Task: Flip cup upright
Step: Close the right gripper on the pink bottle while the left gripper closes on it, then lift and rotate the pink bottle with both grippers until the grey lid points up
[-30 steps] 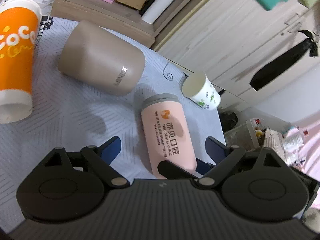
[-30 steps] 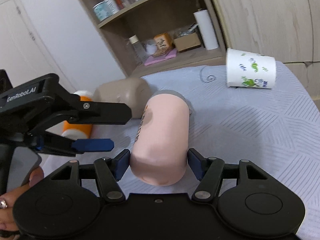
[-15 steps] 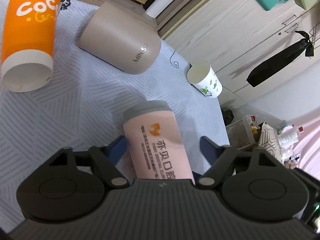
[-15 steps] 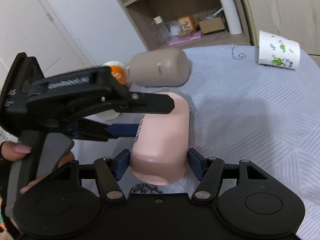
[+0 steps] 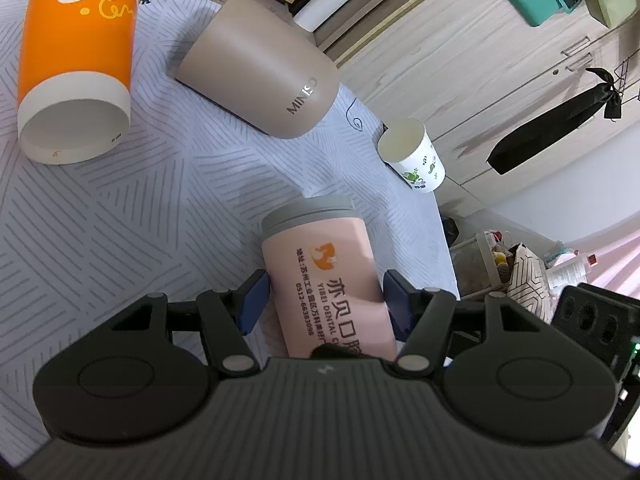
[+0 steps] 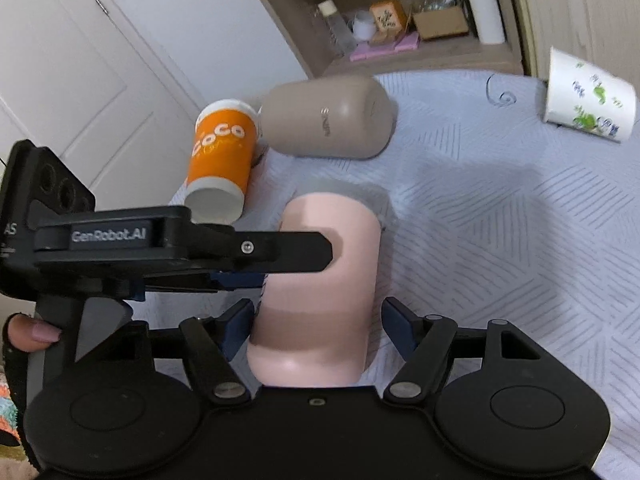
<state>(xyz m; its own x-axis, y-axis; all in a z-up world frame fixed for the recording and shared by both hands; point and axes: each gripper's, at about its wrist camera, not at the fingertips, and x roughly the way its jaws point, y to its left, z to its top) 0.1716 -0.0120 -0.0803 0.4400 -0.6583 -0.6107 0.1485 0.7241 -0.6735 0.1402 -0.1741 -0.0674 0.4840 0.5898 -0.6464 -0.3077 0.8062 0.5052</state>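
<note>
Left wrist view: my left gripper [image 5: 325,300] straddles the pink cup [image 5: 326,276], blue pads [image 5: 253,306] set on either side of its printed body.
Left fingers: closed to the cup's width; both pads look to be against its sides, though I cannot tell how firmly they press.
Right wrist view: my right gripper [image 6: 316,330] sits at the cup's [image 6: 320,300] closed base end.
Right fingers: parted wider than the cup; the left pad [image 6: 238,328] is at or just beside the wall, the right pad stands apart from it, so I hold nothing here.
Pink cup: lying on its side on the striped grey cloth [image 5: 120,208], grey-rimmed mouth end pointing away from the right gripper, base toward it.
Left gripper seen from the right: it [image 6: 256,276] reaches in from the left side across the cup's middle, with a hand [image 6: 32,332] on its handle.
Orange paper cup: it [image 5: 78,60] lies on its side, base toward the left camera, just beside the beige tumbler.
Beige tumbler: it [image 5: 260,76] lies on its side beyond the pink cup, well apart from it.
White paper cup: it [image 6: 588,102] has green prints and lies tipped over near the far right edge of the cloth.
Background: wooden shelf [image 6: 420,52] with a paper roll [image 6: 482,4] and small boxes.
</note>
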